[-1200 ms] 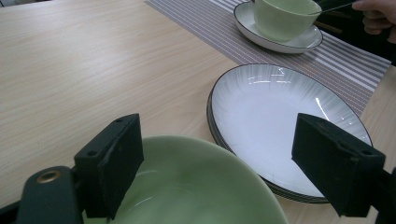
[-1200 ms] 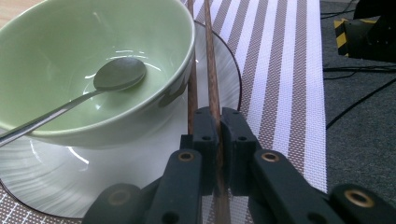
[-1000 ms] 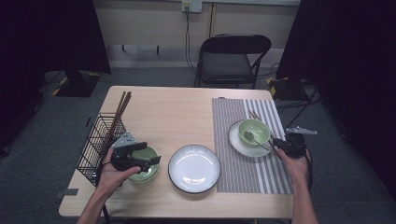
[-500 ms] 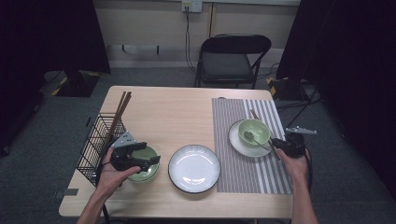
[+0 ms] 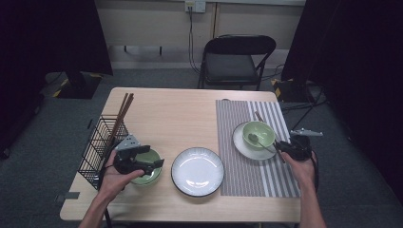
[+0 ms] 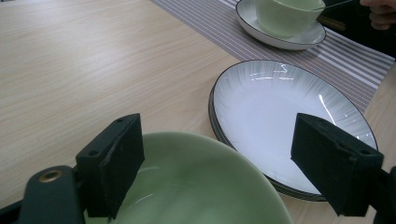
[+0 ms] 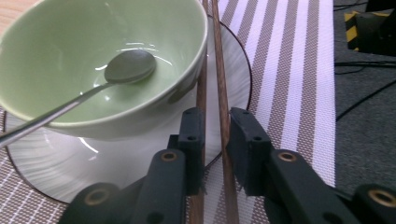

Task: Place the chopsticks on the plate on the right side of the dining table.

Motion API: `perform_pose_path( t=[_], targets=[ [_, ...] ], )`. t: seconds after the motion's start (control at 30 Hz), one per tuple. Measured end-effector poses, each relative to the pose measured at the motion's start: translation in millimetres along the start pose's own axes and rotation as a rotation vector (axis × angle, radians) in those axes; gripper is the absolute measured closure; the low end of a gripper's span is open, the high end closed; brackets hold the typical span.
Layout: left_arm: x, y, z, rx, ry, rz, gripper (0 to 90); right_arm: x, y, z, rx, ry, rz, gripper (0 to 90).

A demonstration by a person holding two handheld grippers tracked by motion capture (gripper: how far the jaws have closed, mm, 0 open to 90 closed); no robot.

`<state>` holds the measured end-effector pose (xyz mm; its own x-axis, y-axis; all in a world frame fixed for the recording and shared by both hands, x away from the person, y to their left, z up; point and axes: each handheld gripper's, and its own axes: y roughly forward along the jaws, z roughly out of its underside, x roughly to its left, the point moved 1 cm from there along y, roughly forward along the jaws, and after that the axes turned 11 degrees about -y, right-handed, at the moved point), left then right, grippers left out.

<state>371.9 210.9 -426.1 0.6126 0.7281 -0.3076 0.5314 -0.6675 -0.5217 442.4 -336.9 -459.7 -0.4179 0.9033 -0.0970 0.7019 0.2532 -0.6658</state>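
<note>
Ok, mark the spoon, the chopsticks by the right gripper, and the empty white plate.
spoon (image 7: 130,65): right gripper view, on its bowl end, inside the green bowl.
chopsticks (image 7: 221,84): right gripper view, on the right stick's shaft, above the jaws.
plate (image 5: 197,171): high view, on its bare white centre.

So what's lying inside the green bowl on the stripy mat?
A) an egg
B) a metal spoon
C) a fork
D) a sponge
B: the right gripper view shows a metal spoon resting with its scoop inside the green bowl and its handle leaning out over the rim, while the bowl sits on a white plate on the striped mat.
</note>
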Motion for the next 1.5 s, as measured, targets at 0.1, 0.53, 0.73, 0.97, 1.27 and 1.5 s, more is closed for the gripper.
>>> perform_pose_path(
  t=[0.1,0.53,0.73,0.97,1.27,1.5],
  targets=[
    [0.3,-0.5,-0.1,-0.002,0.000,0.001,16.8,-1.0,0.8,0.8,0.001,0.013,0.009,69.0],
    [0.9,-0.7,-0.2,-0.005,-0.004,-0.001,16.9,3.5,4.2,0.1,0.030,-0.017,-0.021,77.2],
    [1.7,-0.6,-0.2,0.001,-0.008,-0.001,16.9,2.8,5.6,-4.0,0.051,-0.049,-0.018,77.6],
    [1.2,-1.5,0.1,-0.004,-0.017,0.002,17.0,0.3,8.1,-9.6,0.083,-0.077,-0.034,77.6],
    [1.4,-2.2,0.1,-0.002,-0.012,-0.003,17.0,-2.0,12.0,-17.5,0.126,-0.114,-0.046,77.7],
    [3.3,-2.8,0.7,0.001,-0.011,-0.004,16.9,-5.9,17.1,-24.0,0.151,-0.151,-0.068,77.7]
  ],
)
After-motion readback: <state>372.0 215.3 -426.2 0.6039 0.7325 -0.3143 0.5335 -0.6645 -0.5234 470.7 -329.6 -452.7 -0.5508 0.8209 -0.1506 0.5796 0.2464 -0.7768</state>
